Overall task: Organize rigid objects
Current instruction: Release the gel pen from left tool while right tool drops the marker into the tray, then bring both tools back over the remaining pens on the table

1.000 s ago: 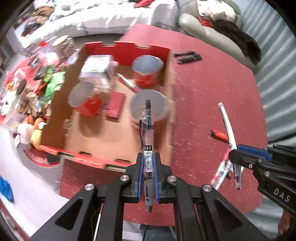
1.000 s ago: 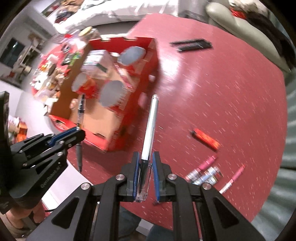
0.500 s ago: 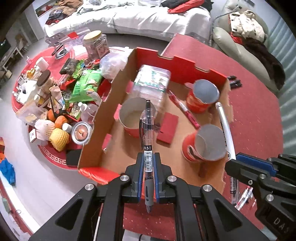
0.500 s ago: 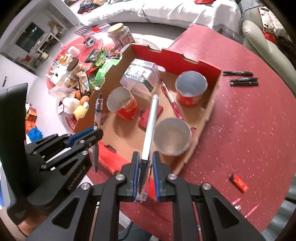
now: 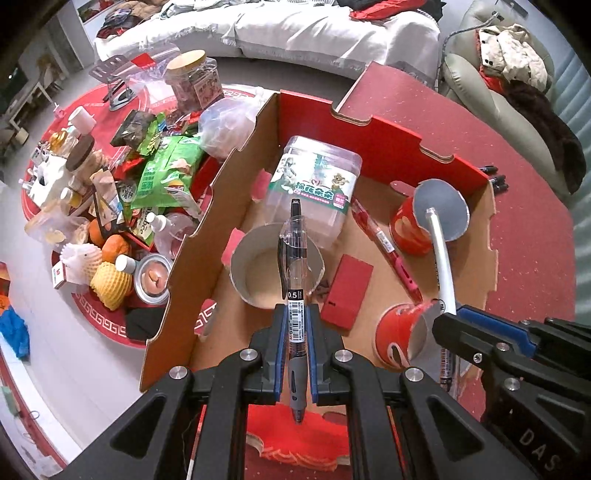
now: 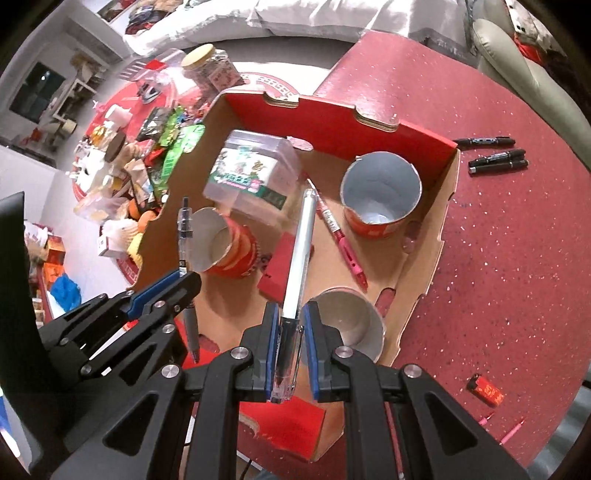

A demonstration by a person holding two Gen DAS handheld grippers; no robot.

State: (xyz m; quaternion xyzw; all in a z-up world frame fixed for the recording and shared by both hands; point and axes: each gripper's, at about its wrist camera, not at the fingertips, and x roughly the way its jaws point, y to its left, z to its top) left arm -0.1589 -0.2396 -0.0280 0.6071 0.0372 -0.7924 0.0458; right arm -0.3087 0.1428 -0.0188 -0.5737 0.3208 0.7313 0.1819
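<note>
Over the cardboard tray [image 5: 384,147] (cups, box inside), each claw [image 5: 295,345] [image 6: 289,345] clamps a pen.

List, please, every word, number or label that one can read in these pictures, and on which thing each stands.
"0.5": on the black pen in the left claw.
"DAS": on the right claw's body.
Clear tub's label: characters too blurred to read.
Black markers and red lighter: print too small.

Sofa [image 5: 295,33] cut off at top edge
</note>
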